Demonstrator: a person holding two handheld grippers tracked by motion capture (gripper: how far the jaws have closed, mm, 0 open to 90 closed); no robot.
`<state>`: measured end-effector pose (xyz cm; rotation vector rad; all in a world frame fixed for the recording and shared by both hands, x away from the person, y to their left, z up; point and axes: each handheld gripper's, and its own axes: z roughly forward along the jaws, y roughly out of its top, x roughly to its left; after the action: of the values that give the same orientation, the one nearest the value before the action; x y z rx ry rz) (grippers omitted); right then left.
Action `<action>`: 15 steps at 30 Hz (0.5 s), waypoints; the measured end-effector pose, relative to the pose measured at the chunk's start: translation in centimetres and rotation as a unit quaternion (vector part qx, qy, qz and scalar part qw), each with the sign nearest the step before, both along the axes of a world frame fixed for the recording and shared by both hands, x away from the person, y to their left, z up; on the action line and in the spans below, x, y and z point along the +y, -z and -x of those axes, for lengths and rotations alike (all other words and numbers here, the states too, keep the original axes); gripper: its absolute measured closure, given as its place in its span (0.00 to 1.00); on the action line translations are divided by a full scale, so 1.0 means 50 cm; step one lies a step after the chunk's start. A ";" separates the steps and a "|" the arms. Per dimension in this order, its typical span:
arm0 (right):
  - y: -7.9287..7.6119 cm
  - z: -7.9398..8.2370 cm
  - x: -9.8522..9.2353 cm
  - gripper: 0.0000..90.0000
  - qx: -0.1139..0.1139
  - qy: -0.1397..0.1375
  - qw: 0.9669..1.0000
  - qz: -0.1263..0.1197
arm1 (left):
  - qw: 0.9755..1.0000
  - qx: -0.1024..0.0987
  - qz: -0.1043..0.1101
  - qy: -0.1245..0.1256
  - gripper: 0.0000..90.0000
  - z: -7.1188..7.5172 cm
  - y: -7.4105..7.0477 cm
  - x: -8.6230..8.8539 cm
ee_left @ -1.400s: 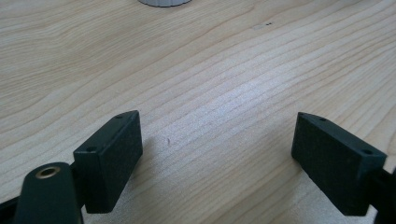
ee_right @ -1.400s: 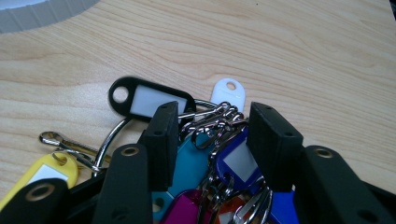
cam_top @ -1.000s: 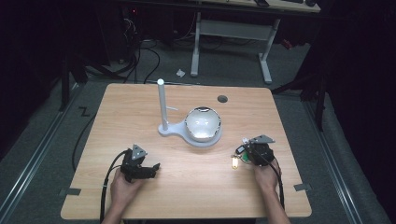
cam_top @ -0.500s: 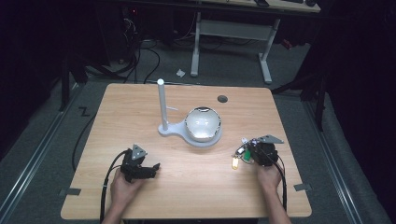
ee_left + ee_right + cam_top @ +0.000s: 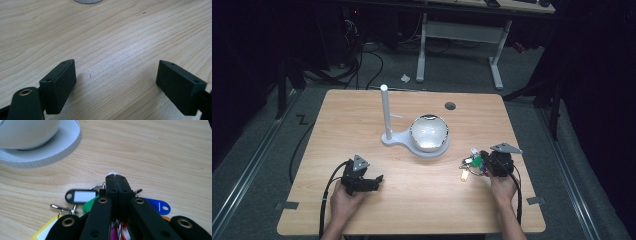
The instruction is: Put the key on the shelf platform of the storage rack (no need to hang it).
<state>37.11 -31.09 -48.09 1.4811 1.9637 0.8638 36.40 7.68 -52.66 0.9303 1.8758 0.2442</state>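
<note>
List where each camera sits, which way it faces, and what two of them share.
High view: above the person's side, facing forward and down on the table; both hands show.
Left gripper view: on the left gripper, facing bare wood.
Right gripper view: on the right gripper, shut on key tags.
Shared: the white stand.

You are in a lab or test room: one bare wooden table (image 5: 362, 115) under bright light, dark surroundings, cables (image 5: 357, 60) trailing over grey floor beyond its far edge, a metal-legged desk (image 5: 459, 35) behind
</note>
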 end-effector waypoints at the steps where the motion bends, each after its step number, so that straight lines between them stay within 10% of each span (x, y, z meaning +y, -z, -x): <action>1: -0.005 0.000 0.000 1.00 -0.001 -0.001 1.000 -0.001 | 1.000 0.000 0.000 0.000 0.18 0.000 0.000 0.000; 15: -0.088 0.008 0.006 1.00 -0.017 -0.041 0.999 0.000 | 1.000 0.000 0.000 0.000 0.18 0.000 0.000 0.000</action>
<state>36.70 -30.80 -43.67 1.3846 2.0126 0.9172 36.40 7.69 -52.66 0.9317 1.8750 0.2445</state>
